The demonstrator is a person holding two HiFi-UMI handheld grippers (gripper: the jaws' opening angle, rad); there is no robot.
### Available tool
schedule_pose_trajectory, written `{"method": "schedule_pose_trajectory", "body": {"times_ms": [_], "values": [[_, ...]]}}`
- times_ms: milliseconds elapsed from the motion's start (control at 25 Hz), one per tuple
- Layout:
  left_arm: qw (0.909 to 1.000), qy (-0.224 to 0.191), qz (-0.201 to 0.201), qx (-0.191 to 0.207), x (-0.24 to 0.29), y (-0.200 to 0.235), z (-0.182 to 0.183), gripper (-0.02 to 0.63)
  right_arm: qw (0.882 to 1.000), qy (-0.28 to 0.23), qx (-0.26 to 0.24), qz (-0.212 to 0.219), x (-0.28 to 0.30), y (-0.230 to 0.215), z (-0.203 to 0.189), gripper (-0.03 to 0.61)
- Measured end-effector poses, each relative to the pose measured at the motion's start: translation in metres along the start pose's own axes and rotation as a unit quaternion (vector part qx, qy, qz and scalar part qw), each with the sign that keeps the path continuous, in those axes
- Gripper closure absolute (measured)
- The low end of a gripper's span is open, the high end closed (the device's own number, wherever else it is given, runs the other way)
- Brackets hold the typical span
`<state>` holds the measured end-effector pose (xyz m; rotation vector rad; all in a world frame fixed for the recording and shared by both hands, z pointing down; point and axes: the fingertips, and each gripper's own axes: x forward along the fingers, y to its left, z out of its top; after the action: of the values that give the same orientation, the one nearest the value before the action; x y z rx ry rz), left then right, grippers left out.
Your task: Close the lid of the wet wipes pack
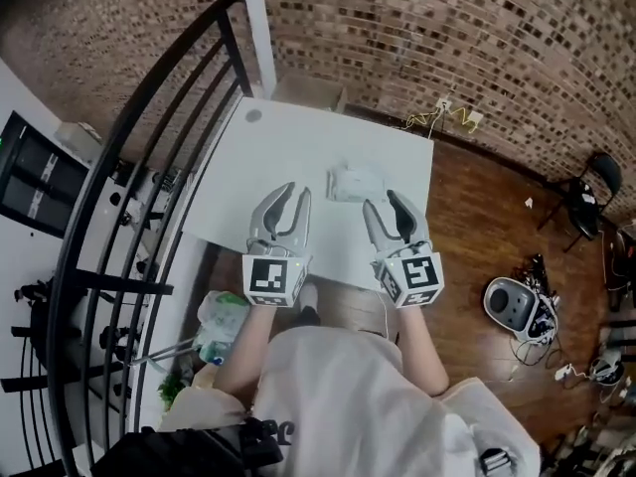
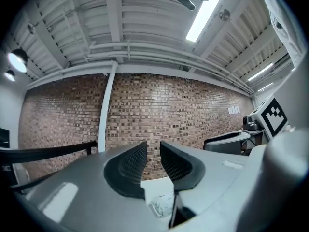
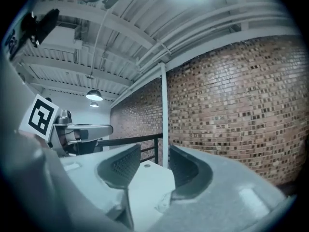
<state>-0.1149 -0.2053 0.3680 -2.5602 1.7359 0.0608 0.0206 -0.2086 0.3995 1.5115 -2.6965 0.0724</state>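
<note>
A white wet wipes pack (image 1: pixel 356 182) lies on the white table (image 1: pixel 298 147), a little past the middle of its near half. My left gripper (image 1: pixel 295 192) hovers just left of the pack, pointing level, its jaws a small way apart with nothing between them. My right gripper (image 1: pixel 383 203) is at the pack's right near corner, jaws wider apart and empty. In the left gripper view the pack (image 2: pixel 161 199) shows low between the left gripper's (image 2: pixel 153 146) jaws. Only bare table (image 3: pixel 145 187) lies ahead of the right gripper (image 3: pixel 154 151) in the right gripper view. Whether the lid stands up I cannot make out.
A black metal railing (image 1: pixel 129 167) runs along the table's left side, and a brick wall (image 1: pixel 447 38) stands behind it. Plastic bags (image 1: pixel 224 321) lie on the floor at the near left. A grey device (image 1: pixel 512 306), cables and a black chair (image 1: pixel 596 182) are at the right.
</note>
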Motion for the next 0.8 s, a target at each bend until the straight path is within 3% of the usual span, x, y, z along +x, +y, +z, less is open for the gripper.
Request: {"method": "schedule_pose_trajectory", "body": {"times_ms": [200,440,800], "values": [[0.9976,0.033,-0.054,-0.027,0.046,0.024,-0.03,0.52,0.999,0.023,-0.004,-0.04,0.039,-0.02,-0.01,0.402],[0.9881,0.109,-0.093,-0.055,0.087,0.007,-0.098,0.522,0.995,0.079,0.009,-0.062,0.057,-0.068,-0.049,0.403],[0.9708,0.204,-0.093,-0.087,0.124,-0.006,-0.18,0.526,0.981,0.189,0.01,0.036,0.131,-0.122,-0.112,0.44]]}}
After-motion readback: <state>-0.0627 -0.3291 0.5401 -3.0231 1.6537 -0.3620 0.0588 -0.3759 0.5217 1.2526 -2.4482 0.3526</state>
